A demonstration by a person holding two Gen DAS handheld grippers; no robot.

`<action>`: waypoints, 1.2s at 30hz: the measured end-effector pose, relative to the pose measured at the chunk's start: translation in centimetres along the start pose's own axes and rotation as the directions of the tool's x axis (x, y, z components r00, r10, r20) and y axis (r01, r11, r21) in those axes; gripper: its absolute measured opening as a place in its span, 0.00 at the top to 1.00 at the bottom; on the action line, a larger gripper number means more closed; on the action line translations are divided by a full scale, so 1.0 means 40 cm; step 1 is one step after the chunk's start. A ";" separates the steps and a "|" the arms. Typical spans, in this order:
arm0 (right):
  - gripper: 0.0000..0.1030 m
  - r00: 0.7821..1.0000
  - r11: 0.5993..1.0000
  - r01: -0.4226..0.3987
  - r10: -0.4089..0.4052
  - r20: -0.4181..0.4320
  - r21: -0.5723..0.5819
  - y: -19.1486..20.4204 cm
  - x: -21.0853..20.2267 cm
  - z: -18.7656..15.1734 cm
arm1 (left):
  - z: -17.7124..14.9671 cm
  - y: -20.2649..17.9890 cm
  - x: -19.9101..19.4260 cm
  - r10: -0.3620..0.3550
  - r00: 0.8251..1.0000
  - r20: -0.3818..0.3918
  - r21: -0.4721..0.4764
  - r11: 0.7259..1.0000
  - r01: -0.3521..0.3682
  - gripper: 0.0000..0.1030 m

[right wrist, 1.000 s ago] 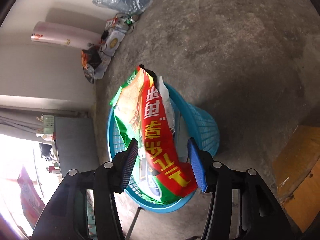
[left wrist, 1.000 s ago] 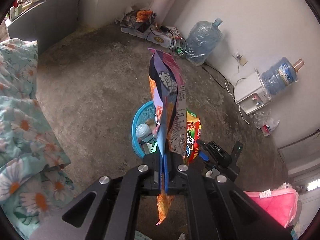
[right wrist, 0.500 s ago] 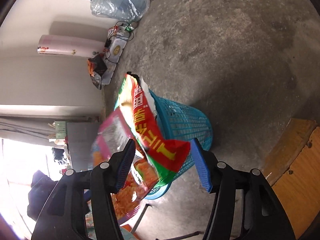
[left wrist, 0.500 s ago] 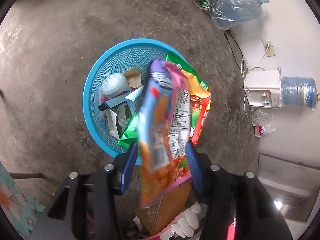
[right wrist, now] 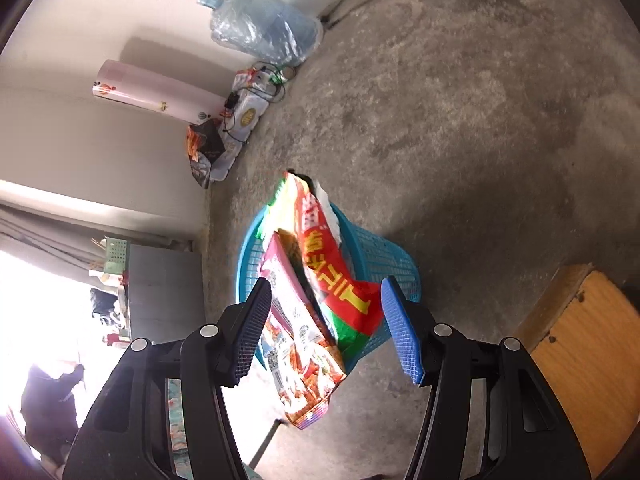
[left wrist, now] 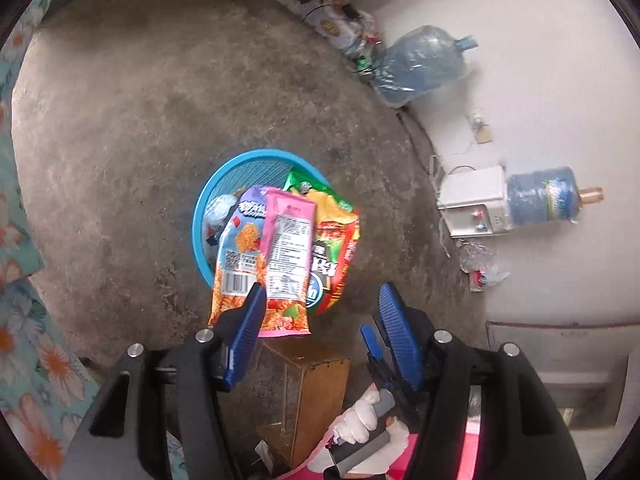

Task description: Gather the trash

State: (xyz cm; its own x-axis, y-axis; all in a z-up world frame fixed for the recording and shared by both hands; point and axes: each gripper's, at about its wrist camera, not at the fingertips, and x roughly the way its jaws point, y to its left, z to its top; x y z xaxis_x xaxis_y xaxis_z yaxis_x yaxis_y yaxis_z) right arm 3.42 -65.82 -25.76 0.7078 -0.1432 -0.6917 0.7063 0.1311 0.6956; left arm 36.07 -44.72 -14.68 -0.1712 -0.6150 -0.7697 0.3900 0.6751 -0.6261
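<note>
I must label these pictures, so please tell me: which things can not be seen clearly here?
- Basket contents, left view: the pink bag and red bag cover them.
- Whether the pink bag rests on the basket rim or hangs free, right view: unclear.
- Small print on the pink bag, both views: too small.
- Window area, right view: washed out by glare.
- Right gripper, left view: mostly behind the left gripper.

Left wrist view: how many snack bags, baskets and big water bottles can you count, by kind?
Snack bags: 2, the pink and orange snack bag and the red and green snack bag.
Baskets: 1, the blue plastic mesh basket.
Big water bottles: 2, the clear one lying on the floor and the blue-labelled one on the dispenser.
Total: 5.
</note>
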 end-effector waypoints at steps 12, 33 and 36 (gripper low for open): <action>0.26 0.941 0.794 -0.047 0.239 0.241 -0.606 0.433 -0.451 -0.258 | -0.437 -0.108 -0.631 -0.093 0.900 0.425 0.326 0.944 -0.056 0.05; 0.08 0.974 0.151 0.075 0.202 0.105 -0.986 0.568 -0.682 -0.764 | -0.963 0.132 -0.804 0.567 0.439 0.697 -0.255 0.768 -0.587 0.05; 0.08 0.996 0.125 0.041 0.069 0.050 -0.991 0.523 -0.643 -0.785 | -0.984 0.147 -0.755 0.587 0.496 0.639 -0.276 0.777 -0.565 0.05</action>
State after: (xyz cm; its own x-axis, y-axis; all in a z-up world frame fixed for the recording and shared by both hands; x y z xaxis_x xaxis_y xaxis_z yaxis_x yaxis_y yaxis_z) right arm 0.27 -28.60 0.52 0.7535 -0.1827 -0.6316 0.1259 0.9829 -0.1341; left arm 7.93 -6.11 0.00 0.7226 -0.1691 -0.6703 0.1508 0.9848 -0.0859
